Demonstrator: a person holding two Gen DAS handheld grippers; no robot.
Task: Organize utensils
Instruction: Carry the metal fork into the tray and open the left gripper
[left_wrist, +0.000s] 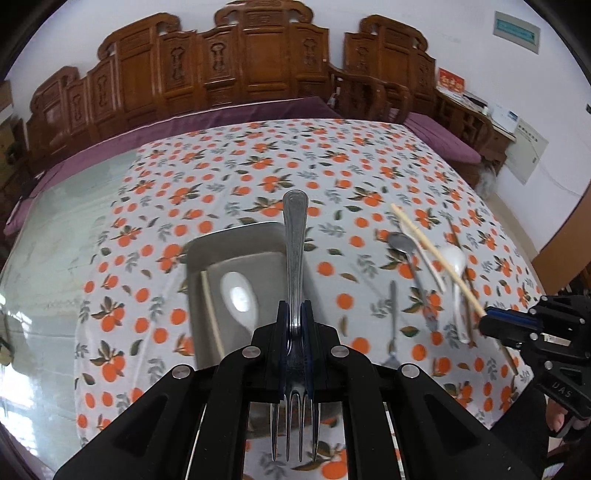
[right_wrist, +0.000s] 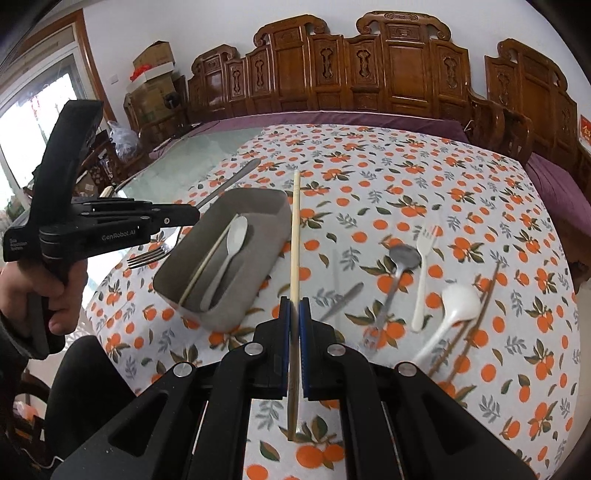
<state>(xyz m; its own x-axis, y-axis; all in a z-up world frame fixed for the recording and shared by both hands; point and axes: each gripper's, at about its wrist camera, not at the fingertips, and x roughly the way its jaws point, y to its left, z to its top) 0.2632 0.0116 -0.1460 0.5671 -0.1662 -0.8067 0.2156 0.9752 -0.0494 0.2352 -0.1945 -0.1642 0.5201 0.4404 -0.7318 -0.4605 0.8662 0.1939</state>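
My left gripper (left_wrist: 295, 314) is shut on a steel fork (left_wrist: 295, 236), handle pointing away and tines toward the camera, held above a grey metal tray (left_wrist: 236, 240). The tray (right_wrist: 266, 201) holds a white plastic spoon (right_wrist: 231, 251) and a pale chopstick (right_wrist: 207, 266). My right gripper (right_wrist: 294, 310) is shut on a pale wooden chopstick (right_wrist: 295, 236), raised over the cloth just right of the tray. In the right wrist view the left gripper (right_wrist: 192, 214) hangs left of the tray with the fork (right_wrist: 151, 254) in it. The right gripper (left_wrist: 487, 321) shows at the left wrist view's right edge.
On the orange-print tablecloth (right_wrist: 406, 177) right of the tray lie a steel spoon (right_wrist: 400, 266), a white plastic fork (right_wrist: 423, 273), a white ladle spoon (right_wrist: 454, 306), brown chopsticks (right_wrist: 476, 310) and another steel utensil (right_wrist: 343, 301). Bare glass tabletop (left_wrist: 66, 258) lies left. Carved wooden benches stand behind.
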